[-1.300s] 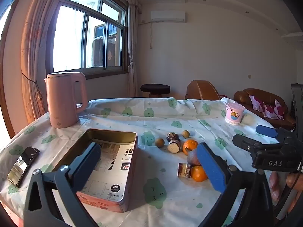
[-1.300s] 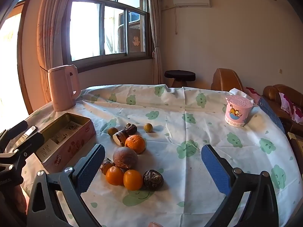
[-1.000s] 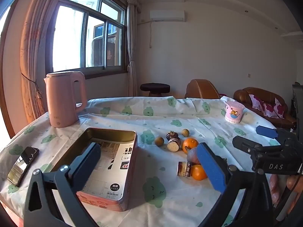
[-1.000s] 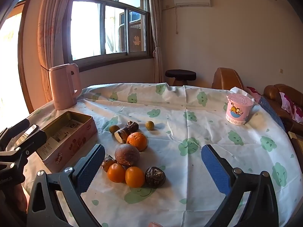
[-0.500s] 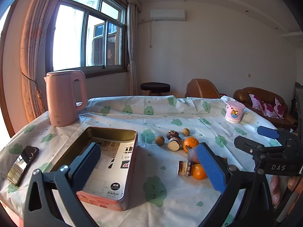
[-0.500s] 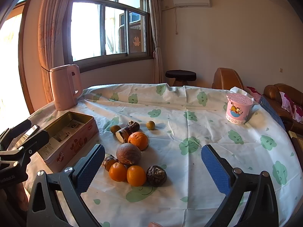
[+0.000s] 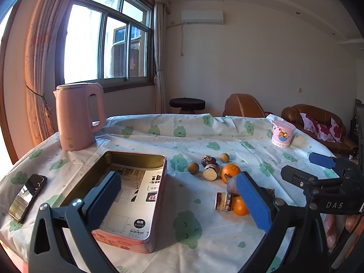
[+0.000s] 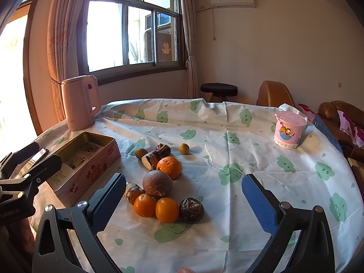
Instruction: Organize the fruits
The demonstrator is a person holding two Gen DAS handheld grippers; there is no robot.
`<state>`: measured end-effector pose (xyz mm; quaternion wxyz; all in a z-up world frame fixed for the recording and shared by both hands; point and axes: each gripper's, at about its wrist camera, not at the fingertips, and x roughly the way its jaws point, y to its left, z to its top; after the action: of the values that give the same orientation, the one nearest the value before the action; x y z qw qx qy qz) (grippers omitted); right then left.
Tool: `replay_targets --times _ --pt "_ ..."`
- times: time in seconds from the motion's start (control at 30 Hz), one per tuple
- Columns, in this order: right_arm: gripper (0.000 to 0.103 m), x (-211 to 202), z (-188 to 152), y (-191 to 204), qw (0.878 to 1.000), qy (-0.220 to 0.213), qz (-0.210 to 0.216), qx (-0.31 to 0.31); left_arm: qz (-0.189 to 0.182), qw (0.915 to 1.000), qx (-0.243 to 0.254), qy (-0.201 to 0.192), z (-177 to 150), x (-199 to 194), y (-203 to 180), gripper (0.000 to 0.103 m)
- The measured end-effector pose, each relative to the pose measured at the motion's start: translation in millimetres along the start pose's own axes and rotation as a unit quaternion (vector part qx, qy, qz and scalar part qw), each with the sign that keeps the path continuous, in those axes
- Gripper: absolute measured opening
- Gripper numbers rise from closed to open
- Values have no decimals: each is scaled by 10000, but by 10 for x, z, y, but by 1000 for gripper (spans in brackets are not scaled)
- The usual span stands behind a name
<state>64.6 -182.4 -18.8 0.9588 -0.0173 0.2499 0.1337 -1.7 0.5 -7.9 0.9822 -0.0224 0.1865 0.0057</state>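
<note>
Room: a sitting room with a big window, a brown sofa, and a round table [image 8: 227, 245] under a white cloth printed with green clouds.
Fruit: I see it loose on the cloth, none in the tin [image 7: 145, 243] yet. Nearest my right claw sit two small oranges [image 8: 167, 209] touching each other, a wrinkled dark fruit [image 8: 191, 209] at their right, and a large brown round fruit [image 8: 157, 183] just behind. A bigger orange [image 8: 169, 167] lies further back, then two small yellowish fruits [image 8: 183, 148] and some dark cut pieces.
Tin: open, lined with printed paper, to the left of the pile, with a gap between them.
Right claw [image 8: 183, 201]: spread wide, empty, hovering above the near fruit.
Left claw [image 7: 179, 200]: also wide and empty, held over the tin's near end.
Step, as I judge it: first pick, probably with the right claw.
How I would do it: drop straight down on one small orange, pads on its two free sides, so I do not nudge its neighbour or send the round fruit rolling.
Risk: round fruit may roll off on the smooth cloth; close gently.
Other things: pink kettle [image 7: 77, 116], pink cup [image 8: 289, 129], phone [image 7: 27, 195].
</note>
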Motion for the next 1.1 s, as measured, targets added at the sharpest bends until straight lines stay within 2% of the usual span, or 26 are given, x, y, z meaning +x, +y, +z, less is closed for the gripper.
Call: replay_targets --times 1.1 --pt "102 26 -72 49 10000 54 77 -20 -10 10000 -3 39 -19 20 20 103"
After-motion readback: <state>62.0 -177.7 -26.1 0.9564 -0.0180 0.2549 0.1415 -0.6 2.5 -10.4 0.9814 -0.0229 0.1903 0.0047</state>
